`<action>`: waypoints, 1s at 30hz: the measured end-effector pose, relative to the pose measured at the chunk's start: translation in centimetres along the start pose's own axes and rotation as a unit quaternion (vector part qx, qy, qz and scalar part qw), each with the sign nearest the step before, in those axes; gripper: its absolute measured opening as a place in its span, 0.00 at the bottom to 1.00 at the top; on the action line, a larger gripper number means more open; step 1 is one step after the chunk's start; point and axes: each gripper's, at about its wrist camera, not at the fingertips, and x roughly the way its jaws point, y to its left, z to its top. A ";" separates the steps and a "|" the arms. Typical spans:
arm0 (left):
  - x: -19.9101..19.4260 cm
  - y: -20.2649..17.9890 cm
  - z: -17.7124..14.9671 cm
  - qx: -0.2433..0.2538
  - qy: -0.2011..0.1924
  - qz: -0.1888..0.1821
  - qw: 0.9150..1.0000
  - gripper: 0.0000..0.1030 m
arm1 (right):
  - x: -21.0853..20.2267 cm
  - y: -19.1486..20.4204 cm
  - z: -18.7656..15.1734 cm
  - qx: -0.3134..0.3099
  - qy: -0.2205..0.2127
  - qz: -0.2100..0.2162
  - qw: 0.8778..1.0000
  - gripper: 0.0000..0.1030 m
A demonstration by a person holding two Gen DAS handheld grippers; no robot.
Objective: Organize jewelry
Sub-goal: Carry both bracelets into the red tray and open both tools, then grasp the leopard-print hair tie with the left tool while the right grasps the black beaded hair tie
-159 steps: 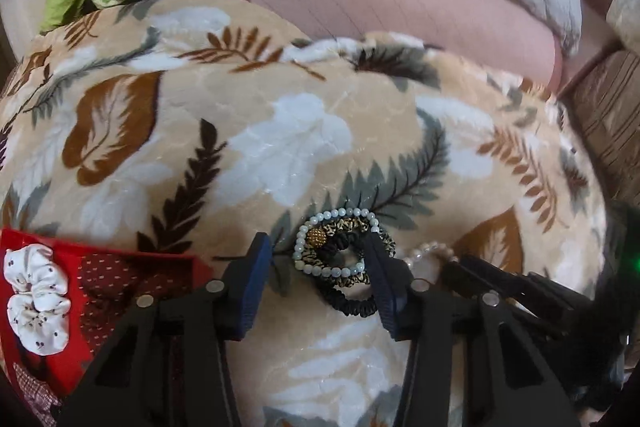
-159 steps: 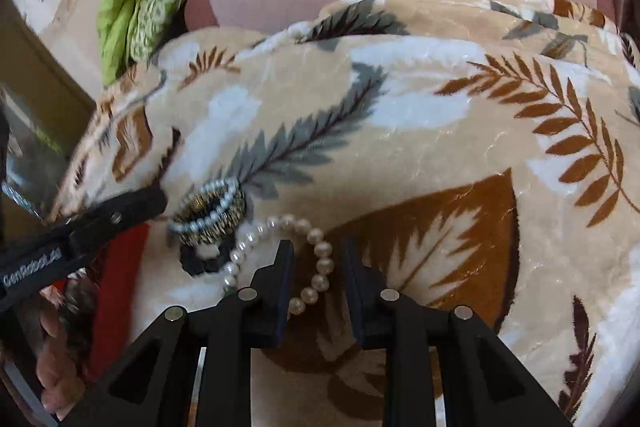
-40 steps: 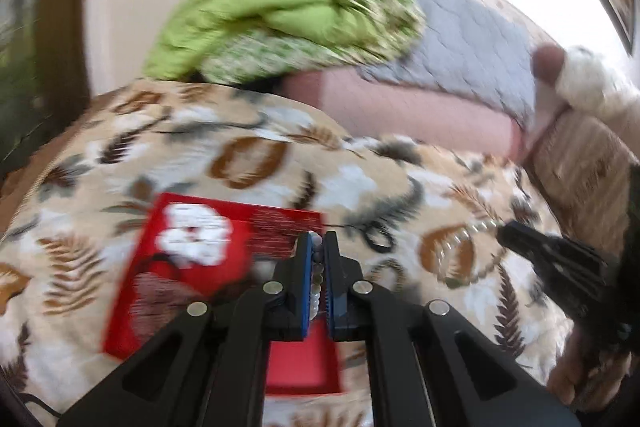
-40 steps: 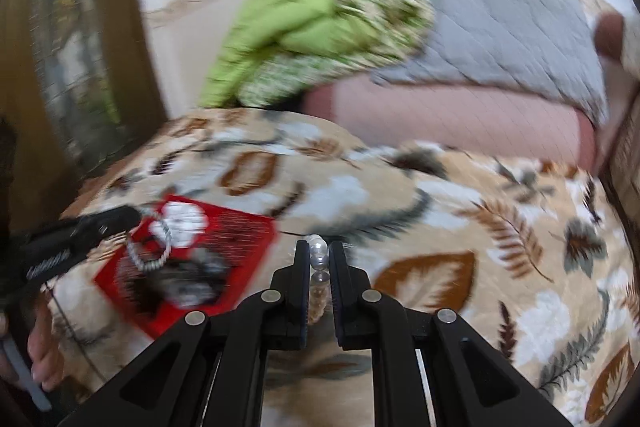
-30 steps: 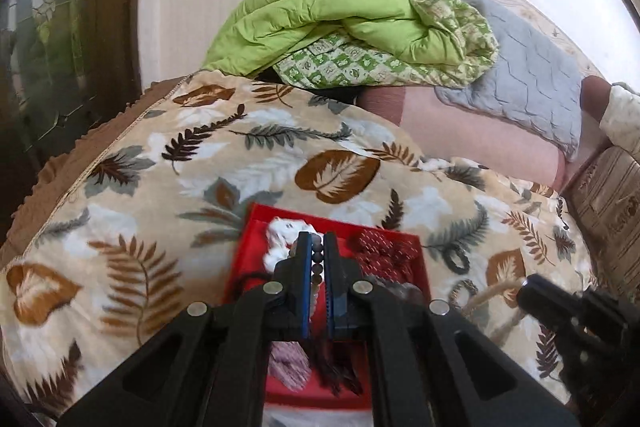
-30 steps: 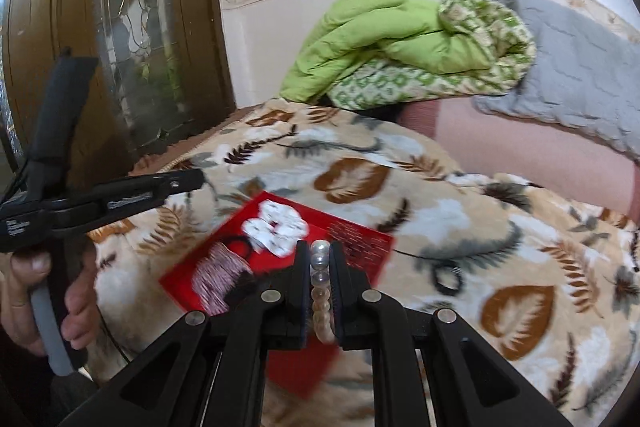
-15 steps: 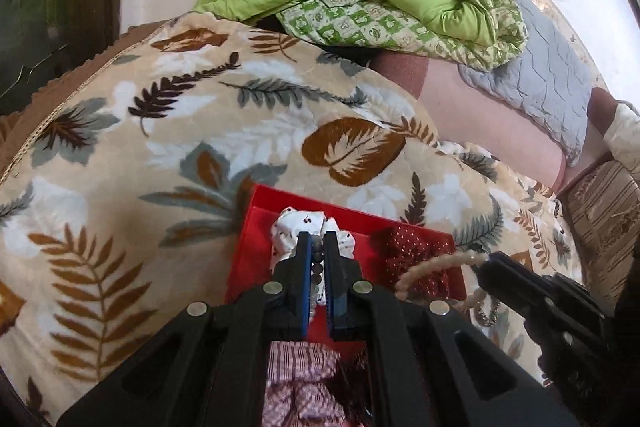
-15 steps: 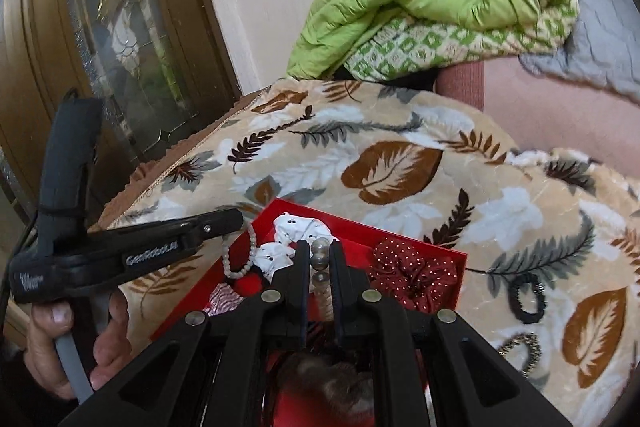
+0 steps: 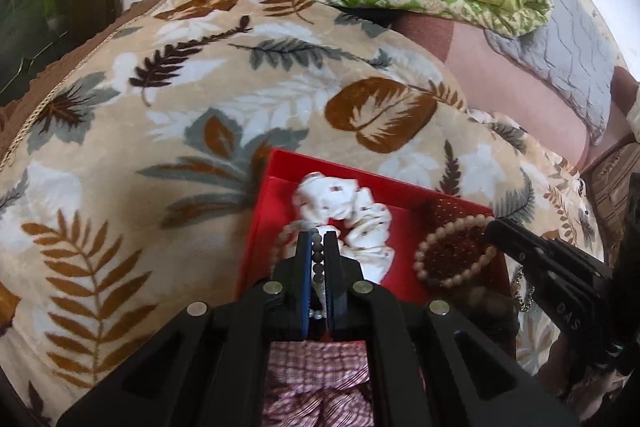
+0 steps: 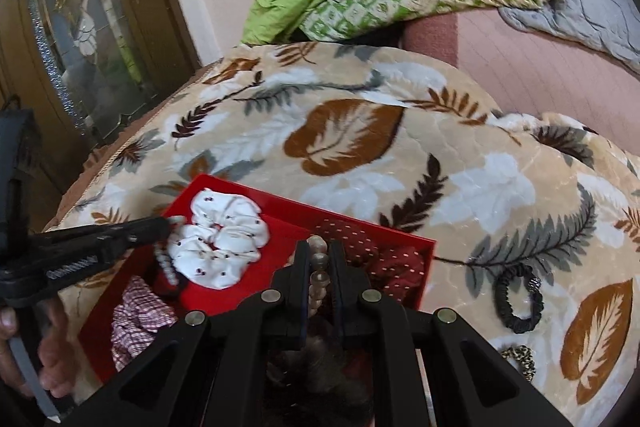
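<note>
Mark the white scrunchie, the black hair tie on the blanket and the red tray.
white scrunchie [image 10: 224, 243]: right wrist view, on its ruffled fabric.
black hair tie [image 10: 505, 309]: right wrist view, on the left side of the loop.
red tray [image 10: 384, 229]: right wrist view, on the far rim.

You can read little here — on the right gripper [image 9: 490, 227], seen from the left wrist view, the letters "DAS"; lettering on the left gripper [image 10: 170, 225] stays too blurred.
</note>
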 end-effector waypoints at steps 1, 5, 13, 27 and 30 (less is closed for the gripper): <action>-0.3 0.3 0.0 -0.004 0.003 -0.002 1.000 0.05 | 0.1 -0.2 0.0 0.001 0.002 -0.003 1.000 0.10; 0.5 0.6 -0.4 -0.005 0.018 0.003 1.000 0.05 | 0.7 -0.9 -0.1 0.008 0.011 -0.007 1.000 0.10; 2.1 -0.3 -1.1 0.018 0.033 0.025 0.999 0.05 | 1.4 -1.6 -0.6 0.019 0.022 -0.014 0.999 0.11; -8.9 -6.3 -1.6 0.018 -0.135 0.016 0.991 0.68 | -11.6 -5.1 1.3 0.055 -0.047 -0.002 0.997 0.48; -11.2 -10.0 -3.7 0.017 -0.159 0.007 0.987 0.82 | -15.3 -7.5 0.0 0.081 -0.054 -0.012 0.995 0.55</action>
